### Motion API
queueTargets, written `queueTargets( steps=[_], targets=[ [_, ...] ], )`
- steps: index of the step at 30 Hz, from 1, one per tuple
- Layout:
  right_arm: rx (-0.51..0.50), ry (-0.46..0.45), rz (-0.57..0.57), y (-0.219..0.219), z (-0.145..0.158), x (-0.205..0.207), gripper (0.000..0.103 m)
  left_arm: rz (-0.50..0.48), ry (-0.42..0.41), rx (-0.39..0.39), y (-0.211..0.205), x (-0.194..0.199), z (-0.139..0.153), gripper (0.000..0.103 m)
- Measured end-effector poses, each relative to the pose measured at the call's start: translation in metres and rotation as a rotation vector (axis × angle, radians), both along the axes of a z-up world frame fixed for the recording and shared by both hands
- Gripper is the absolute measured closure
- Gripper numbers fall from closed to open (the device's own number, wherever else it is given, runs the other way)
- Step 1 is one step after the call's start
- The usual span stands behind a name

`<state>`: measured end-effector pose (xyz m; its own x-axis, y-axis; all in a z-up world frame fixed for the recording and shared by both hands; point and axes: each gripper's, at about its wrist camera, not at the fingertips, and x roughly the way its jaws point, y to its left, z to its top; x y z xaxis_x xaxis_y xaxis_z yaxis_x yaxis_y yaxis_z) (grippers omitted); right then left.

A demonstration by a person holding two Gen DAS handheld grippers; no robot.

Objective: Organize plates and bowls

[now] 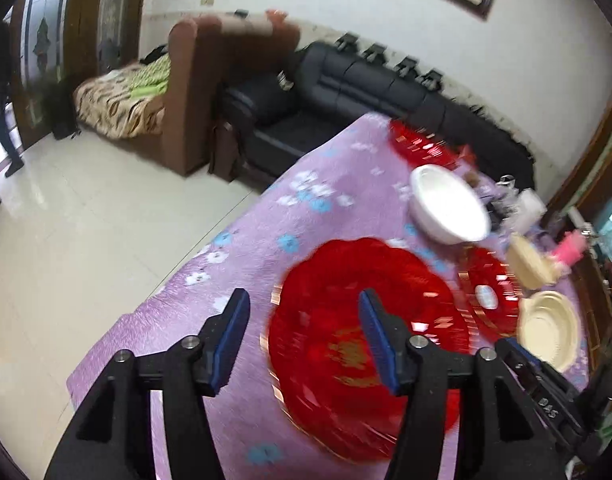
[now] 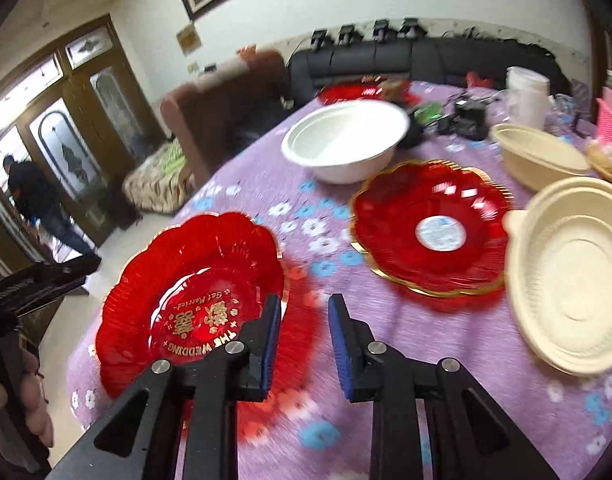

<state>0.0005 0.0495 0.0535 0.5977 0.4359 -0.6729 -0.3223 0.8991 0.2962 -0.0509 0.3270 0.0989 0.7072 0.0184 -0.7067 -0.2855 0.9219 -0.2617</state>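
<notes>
The red plate [image 2: 190, 304] lies flat at lower left of the right wrist view, its gold lettering upside down. Both grippers, left [image 1: 304, 340] and right [image 2: 304, 344], are released, holding nothing. Upper right sit a second red plate [image 2: 429, 228], a white bowl [image 2: 341, 140] and cream bowls [image 2: 569, 272].

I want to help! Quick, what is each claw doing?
Left claw: open, holding nothing, above the red plate.
Right claw: open a little, holding nothing.
</notes>
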Motion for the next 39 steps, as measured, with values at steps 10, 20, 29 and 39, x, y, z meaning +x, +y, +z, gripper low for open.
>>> queueTargets(
  steps=[10, 20, 29, 39],
  targets=[
    [0.023, -0.093, -0.082, -0.082, 0.031, -0.056, 0.064, -0.216, -0.144, -0.015, -0.101, -0.046, 0.072, 0.037],
    [0.054, -0.206, -0.153, -0.155, 0.107, -0.1, 0.064, -0.412, -0.251, -0.07, -0.17, -0.077, 0.175, 0.037],
    [0.033, -0.413, -0.231, -0.207, 0.242, -0.147, 0.061, -0.441, -0.458, -0.043, -0.18, -0.115, 0.3, 0.036],
    [-0.013, -0.536, -0.366, -0.238, 0.432, -0.163, 0.061, -0.205, -0.6, 0.219, -0.139, -0.168, 0.447, 0.009]
  ],
)
